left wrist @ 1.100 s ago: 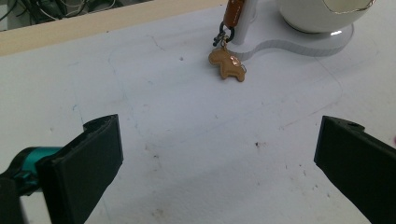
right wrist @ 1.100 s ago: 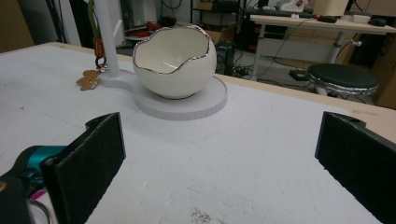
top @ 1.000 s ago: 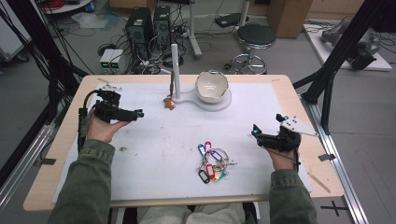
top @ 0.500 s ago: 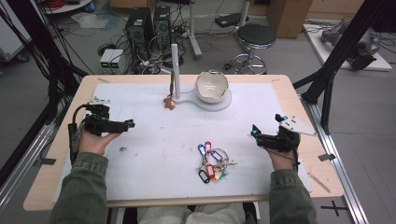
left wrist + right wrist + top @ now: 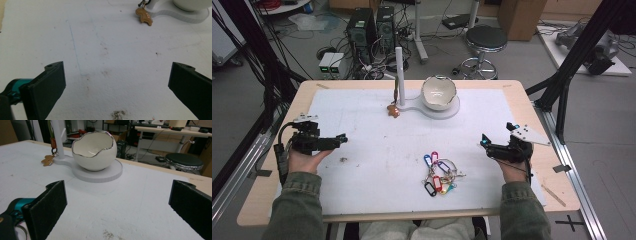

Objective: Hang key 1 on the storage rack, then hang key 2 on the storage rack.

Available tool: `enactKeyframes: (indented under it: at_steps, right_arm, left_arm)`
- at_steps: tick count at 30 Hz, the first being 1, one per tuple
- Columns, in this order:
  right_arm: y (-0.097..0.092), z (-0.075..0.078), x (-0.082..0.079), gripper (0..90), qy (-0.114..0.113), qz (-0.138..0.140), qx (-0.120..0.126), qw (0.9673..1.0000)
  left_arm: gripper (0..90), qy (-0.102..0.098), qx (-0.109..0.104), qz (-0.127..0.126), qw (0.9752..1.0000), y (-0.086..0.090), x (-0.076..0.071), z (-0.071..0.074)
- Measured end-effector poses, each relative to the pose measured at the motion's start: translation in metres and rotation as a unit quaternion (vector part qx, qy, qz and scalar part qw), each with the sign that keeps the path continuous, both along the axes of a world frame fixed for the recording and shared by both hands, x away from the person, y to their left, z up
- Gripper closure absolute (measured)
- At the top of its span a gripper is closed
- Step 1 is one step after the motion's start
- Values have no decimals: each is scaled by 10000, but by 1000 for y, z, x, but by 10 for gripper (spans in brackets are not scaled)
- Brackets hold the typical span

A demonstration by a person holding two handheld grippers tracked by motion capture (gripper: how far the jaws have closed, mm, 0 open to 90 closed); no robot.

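Computers (image 5: pixel 372 27) and stool (image 5: pixel 486 39) behind white-covered table (image 5: pixel 362 115).

I can't read any text, brand or number from here. The coloured key tags (image 5: pixel 438 172) on the table (image 5: pixel 362 220) look blank at this size. The only sign is a black cross mark (image 5: pixel 573 221) on the floor.

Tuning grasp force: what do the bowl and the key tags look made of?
Bowl: looks like glazed ceramic, glossy cream with a silvery jagged rim, judging by the sharp highlights. Key tags: probably coloured plastic on thin metal rings; too small to be sure.
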State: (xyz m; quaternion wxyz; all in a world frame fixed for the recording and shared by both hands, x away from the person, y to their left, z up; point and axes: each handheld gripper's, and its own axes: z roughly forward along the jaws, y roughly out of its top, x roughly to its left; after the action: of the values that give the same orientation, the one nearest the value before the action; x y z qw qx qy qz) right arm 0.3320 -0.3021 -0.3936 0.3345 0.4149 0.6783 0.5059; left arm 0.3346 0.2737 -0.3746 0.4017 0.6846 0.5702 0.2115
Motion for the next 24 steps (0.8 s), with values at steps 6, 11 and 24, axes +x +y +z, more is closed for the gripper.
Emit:
enactKeyframes:
  at_steps: [6,11,24]
  right_arm:
    - [0,0,0,6,-7,25,-33,10000]
    - [1,0,0,6,18,40,-21,10000]
    - [8,4,-3,6,161,361,55,9992]
  left_arm:
    - [16,-76,-140,166,9997,9,-12,-6]
    - [16,-163,-199,176,9995,14,-21,-12]
    - [17,-196,-145,121,9996,11,-27,-19]
